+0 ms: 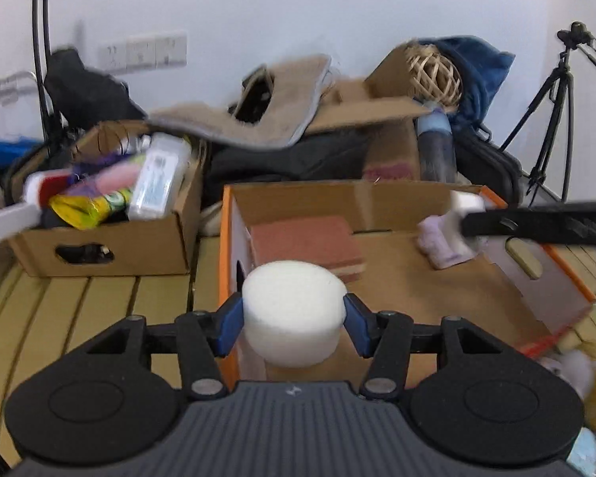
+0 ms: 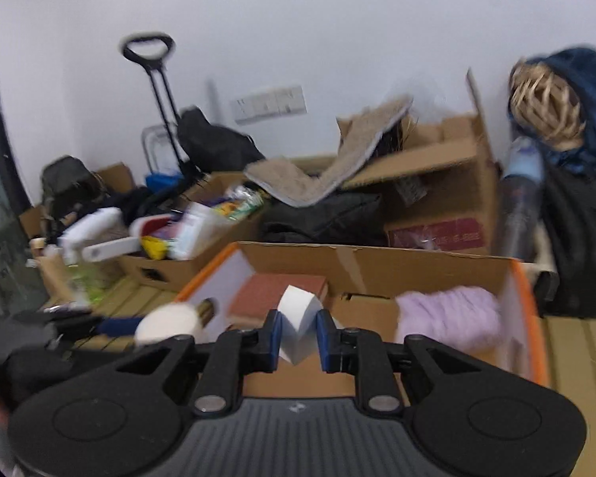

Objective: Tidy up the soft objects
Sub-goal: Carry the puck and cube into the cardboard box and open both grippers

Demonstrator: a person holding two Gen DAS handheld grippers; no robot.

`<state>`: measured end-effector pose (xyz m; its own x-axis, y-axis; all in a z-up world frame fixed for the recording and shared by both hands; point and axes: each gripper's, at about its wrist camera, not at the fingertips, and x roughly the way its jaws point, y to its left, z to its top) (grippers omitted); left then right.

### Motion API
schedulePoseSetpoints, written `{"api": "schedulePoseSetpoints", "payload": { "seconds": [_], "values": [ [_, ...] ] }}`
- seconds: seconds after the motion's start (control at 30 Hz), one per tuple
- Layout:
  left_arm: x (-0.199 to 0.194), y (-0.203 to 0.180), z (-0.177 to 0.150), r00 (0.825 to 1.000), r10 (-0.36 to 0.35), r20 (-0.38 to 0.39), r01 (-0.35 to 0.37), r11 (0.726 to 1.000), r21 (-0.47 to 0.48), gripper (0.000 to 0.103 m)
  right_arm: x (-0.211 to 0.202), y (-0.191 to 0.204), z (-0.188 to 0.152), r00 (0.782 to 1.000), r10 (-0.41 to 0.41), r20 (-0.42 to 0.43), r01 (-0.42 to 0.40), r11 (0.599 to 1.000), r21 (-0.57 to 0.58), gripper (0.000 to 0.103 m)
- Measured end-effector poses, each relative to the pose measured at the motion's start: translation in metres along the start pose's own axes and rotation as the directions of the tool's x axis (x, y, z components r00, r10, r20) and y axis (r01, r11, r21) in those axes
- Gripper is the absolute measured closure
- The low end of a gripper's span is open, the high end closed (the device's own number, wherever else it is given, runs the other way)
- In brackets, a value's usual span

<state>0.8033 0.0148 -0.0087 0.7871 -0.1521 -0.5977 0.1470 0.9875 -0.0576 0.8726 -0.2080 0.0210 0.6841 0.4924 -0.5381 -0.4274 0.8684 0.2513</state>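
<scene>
- Your left gripper [image 1: 294,318] squeezes a round white sponge [image 1: 294,302], one blue pad on each side. It hangs over the near left corner of the open cardboard box [image 1: 377,198].
- Your right gripper [image 2: 298,338] pinches a small white foam block [image 2: 298,318] tight between its pads. It hangs over the near edge of the same box.
- Some things are already in the box: a soft purple cloth [image 2: 449,318] by the right wall and a flat reddish pad [image 1: 306,238] at the back left.
- So the job looks partly done. The two white pieces are not in yet. You need to let them go inside the box.
- More soft things wait outside. In the left view, fluffy toys [image 1: 584,369] sit at the far right edge on the floor, cut off by the picture's rim, so you cannot count them.
- Both pictures are blurry, the right one most of all. The foam block may be a cube or a wedge; it is hard to say.
- The gripper bodies hide the near part of the box floor, so you cannot see what lies there.
- The other box [image 1: 111,238] on the left is full of packets and bottles. What is under them is hidden.
</scene>
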Motion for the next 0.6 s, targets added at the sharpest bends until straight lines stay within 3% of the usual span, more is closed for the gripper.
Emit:
{"api": "schedulePoseSetpoints", "payload": {
  "seconds": [0.07,0.1,0.17,0.2,0.27,0.33,0.43,0.6],
  "values": [
    [0.009,0.003,0.0,1.0,0.013,0.021,-0.014,1.0,0.012,0.041,0.039,-0.008,0.008,1.0,-0.012,-0.025,0.012,1.0,0.018,0.083],
    [0.011,0.004,0.0,1.0,0.007,0.025,-0.008,1.0,0.015,0.028,0.054,-0.009,0.008,0.999,-0.024,-0.028,0.024,1.0,0.017,0.079],
    [0.015,0.004,0.001,0.999,-0.023,0.03,0.023,1.0,0.009,0.02,0.073,-0.016,0.01,0.999,-0.042,-0.021,0.042,0.999,0.025,0.071],
    [0.016,0.004,0.001,0.999,-0.022,0.034,0.021,1.0,0.007,0.02,0.08,-0.02,0.01,0.999,-0.031,-0.025,0.032,0.999,0.041,0.051],
    [0.017,0.004,0.0,0.999,-0.026,0.045,0.026,1.0,0.001,0.019,0.088,-0.029,0.008,0.998,-0.012,-0.054,0.017,0.995,0.103,0.029],
    [0.017,0.005,0.0,0.999,-0.033,0.042,0.034,0.999,-0.012,0.019,0.087,-0.036,0.006,0.999,-0.004,-0.051,0.012,0.987,0.159,0.03],
    [0.006,0.005,0.003,0.998,-0.033,0.045,0.035,0.999,-0.039,0.019,0.075,-0.036,0.007,1.0,-0.018,-0.003,0.018,0.988,0.153,0.03],
    [-0.052,-0.003,0.018,0.994,-0.041,0.104,0.043,0.999,-0.015,0.019,0.014,-0.011,0.027,0.998,-0.035,0.049,0.03,0.996,0.083,0.03]
  ]
}}
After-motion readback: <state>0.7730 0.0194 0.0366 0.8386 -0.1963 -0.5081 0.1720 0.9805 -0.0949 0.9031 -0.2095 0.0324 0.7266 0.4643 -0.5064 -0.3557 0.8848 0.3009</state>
